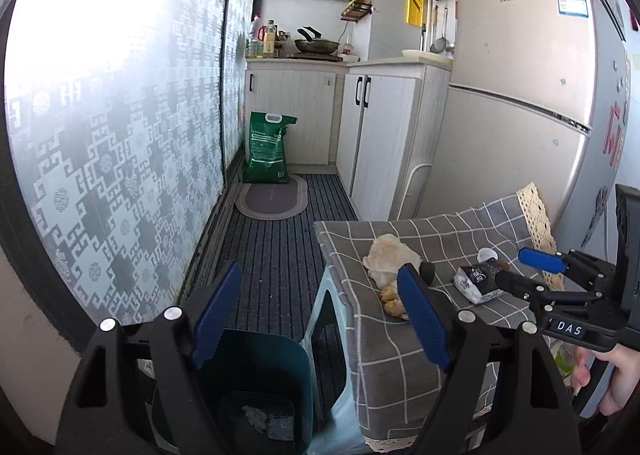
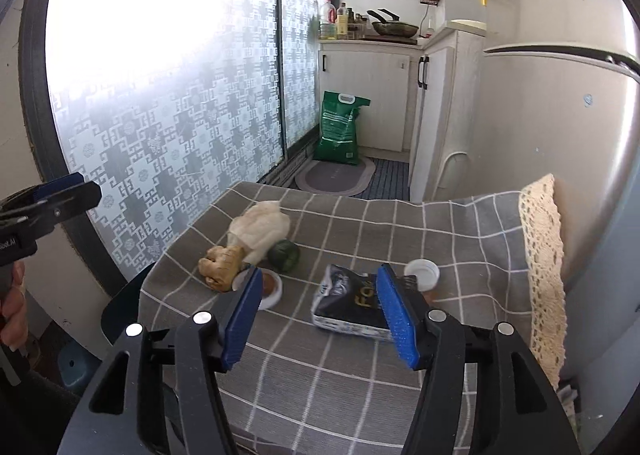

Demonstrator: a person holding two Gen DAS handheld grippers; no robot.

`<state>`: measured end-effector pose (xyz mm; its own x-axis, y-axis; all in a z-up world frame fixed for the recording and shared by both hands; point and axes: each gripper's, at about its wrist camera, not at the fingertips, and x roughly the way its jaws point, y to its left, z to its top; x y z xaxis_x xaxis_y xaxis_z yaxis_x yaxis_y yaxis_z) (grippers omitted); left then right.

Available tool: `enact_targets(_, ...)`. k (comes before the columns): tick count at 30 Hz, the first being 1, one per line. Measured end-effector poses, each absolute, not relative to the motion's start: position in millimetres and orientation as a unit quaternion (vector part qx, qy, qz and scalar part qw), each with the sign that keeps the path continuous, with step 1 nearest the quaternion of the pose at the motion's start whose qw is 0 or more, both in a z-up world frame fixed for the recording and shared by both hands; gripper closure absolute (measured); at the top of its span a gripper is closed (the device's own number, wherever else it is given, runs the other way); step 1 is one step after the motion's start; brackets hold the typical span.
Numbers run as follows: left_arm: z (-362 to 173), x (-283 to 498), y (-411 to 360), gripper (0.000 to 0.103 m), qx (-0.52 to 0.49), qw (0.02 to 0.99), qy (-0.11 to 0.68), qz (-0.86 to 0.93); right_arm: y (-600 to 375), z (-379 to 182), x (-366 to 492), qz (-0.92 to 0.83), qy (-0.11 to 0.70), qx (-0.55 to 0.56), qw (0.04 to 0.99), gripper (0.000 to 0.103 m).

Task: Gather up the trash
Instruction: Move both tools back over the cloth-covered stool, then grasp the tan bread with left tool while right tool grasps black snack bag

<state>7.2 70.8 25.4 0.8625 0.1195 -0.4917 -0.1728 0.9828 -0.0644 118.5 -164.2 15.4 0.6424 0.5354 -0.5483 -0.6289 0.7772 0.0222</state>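
Note:
Trash lies on a table under a grey checked cloth (image 2: 360, 375): a crumpled white paper (image 2: 264, 229), a ginger-like lump (image 2: 222, 265), a dark green ball (image 2: 284, 255), a small white dish (image 2: 268, 289), a white cap (image 2: 422, 273) and a black-and-white packet (image 2: 352, 307). My right gripper (image 2: 320, 319) is open just short of the packet, with nothing between its pads. In the left wrist view the right gripper (image 1: 524, 271) reaches in from the right beside the packet (image 1: 478, 283). My left gripper (image 1: 320, 315) is open and empty above a dark teal bin (image 1: 260, 355) at the table's left edge.
Scraps lie in the bin's bottom. A pale blue stool (image 1: 320, 315) stands under the table. A fridge (image 1: 520, 115) rises right behind it, white cabinets (image 1: 380, 127) further back. A patterned glass door (image 1: 120, 135) runs along the left. A green sack (image 1: 268, 147) and oval mat (image 1: 272, 195) sit on the striped floor.

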Motion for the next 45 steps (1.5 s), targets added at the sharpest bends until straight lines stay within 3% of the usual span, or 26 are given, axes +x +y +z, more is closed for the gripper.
enact_targets(7,-2,34,36,0.028,-0.004,0.955,0.287,0.072,-200,7,126,0.314,0.286,-0.058,0.904,0.041)
enact_targets(12,-17,50,20,0.045,0.021,0.944,0.323,0.062,-214,3,125,0.316,0.292,-0.049,0.901,0.041)
enact_targets(23,-32,69,-1,0.045,0.056,0.929,0.361,0.051,-218,2,123,0.331,0.299,-0.038,0.894,0.041)
enact_targets(27,-40,77,-7,0.054,0.074,0.922,0.377,0.054,-217,2,122,0.335,0.299,-0.039,0.893,0.041)
enact_targets(35,-42,87,-3,0.054,0.079,0.917,0.387,0.055,-211,1,124,0.337,0.304,-0.038,0.89,0.04)
enact_targets(38,-43,89,-1,0.054,0.073,0.919,0.385,0.052,-203,-3,126,0.34,0.31,-0.04,0.887,0.034)
enact_targets(41,-45,91,1,0.065,0.073,0.921,0.381,0.046,-194,-7,129,0.347,0.317,-0.038,0.882,0.028)
enact_targets(45,-42,88,4,0.066,0.07,0.924,0.373,0.037,-181,-15,129,0.325,0.323,-0.06,0.887,0.021)
